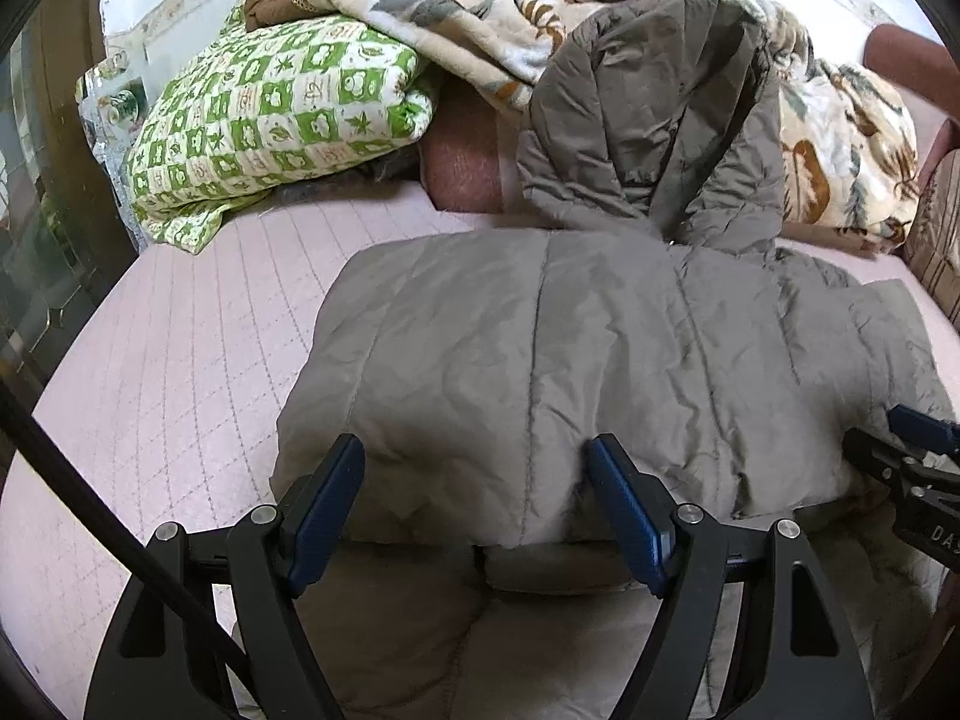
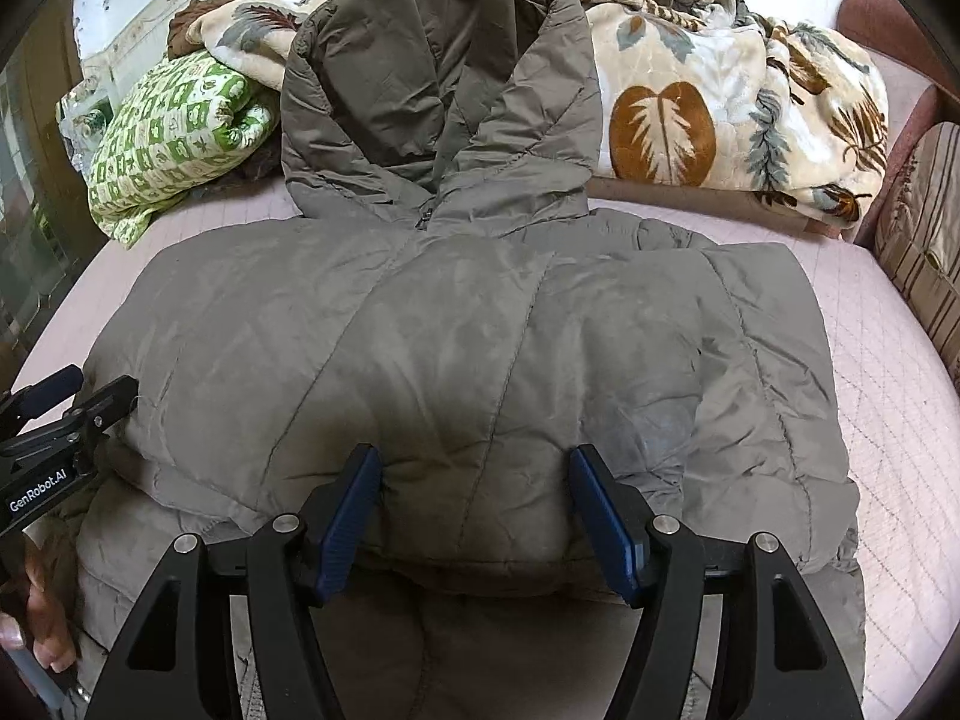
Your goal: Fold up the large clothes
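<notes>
Before me, a pink quilted mattress (image 2: 888,420) fills the scene. At its far edge lie a green-and-white patterned pillow (image 1: 264,120) and a leaf-print blanket (image 2: 720,96). Behind the mattress stands a bright white ornamented headboard (image 1: 156,18); a striped cushion (image 2: 918,240) lies right of the blanket.

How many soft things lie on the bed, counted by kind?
Puffer jacket: 1, grey-brown with hood
Leaf-print blanket: 1
Green-and-white patterned quilt: 1
Striped cushion: 1, at the right edge
Brown cloth under the blanket: 1, kind unclear
Total: 5
</notes>
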`<state>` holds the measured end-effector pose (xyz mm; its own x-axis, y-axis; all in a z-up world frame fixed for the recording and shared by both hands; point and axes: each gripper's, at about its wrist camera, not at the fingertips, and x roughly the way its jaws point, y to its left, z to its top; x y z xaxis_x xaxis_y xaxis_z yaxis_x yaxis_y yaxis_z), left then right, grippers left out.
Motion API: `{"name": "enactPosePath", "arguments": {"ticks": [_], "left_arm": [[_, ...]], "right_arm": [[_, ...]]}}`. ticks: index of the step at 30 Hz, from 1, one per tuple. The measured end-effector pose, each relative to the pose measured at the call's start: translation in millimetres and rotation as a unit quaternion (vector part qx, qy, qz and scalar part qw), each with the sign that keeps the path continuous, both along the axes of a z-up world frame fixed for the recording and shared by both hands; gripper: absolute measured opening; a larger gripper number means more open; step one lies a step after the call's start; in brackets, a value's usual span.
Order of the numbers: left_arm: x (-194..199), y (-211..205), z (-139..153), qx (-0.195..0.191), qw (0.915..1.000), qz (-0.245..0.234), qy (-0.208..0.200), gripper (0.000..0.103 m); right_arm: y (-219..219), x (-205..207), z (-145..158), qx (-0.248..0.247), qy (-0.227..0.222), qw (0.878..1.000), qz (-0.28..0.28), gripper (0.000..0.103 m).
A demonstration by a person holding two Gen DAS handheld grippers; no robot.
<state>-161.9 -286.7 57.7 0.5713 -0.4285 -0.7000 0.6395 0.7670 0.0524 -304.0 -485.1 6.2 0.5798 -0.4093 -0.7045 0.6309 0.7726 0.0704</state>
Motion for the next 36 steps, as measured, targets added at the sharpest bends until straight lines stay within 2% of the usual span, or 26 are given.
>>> {"name": "enactPosePath", "arguments": {"ticks": [4, 7, 12, 16, 22, 30, 33, 36], "left_arm": [[-5, 3, 10, -0.019, 0.9997, -0.005, -0.011, 0.077], [-11, 4, 16, -0.026, 0.9993, -0.012, -0.023, 0.077], [-23, 9, 28, -0.038, 0.9982, -0.019, -0.042, 0.077], [-28, 16, 38, -0.049, 0.9974, -0.026, -0.047, 0.077], [-29, 39, 59, -0.086, 0.9956, -0.022, -0.031, 0.077], [-25, 66, 80, -0.121, 0.9925, -0.013, -0.011, 0.079], [-29, 73, 81, -0.130, 0.9909, -0.019, -0.028, 0.080], [-27, 69, 74, -0.111, 0.9926, -0.018, -0.046, 0.081]], "right_arm": [[-1, -3, 8, 0.006, -0.010, 1.000, 0.000, 0.070], [1, -14, 23, 0.011, -0.035, 0.999, -0.005, 0.070], [11, -44, 56, 0.012, -0.082, 0.996, -0.027, 0.070], [36, -73, 63, 0.027, -0.107, 0.992, -0.053, 0.071], [66, -88, 57, 0.052, -0.083, 0.993, -0.061, 0.071], [93, -83, 125, 0.043, -0.108, 0.992, -0.044, 0.074], [94, -72, 154, 0.051, -0.122, 0.991, -0.028, 0.075], [93, -56, 188, 0.035, -0.130, 0.991, -0.021, 0.079]]}}
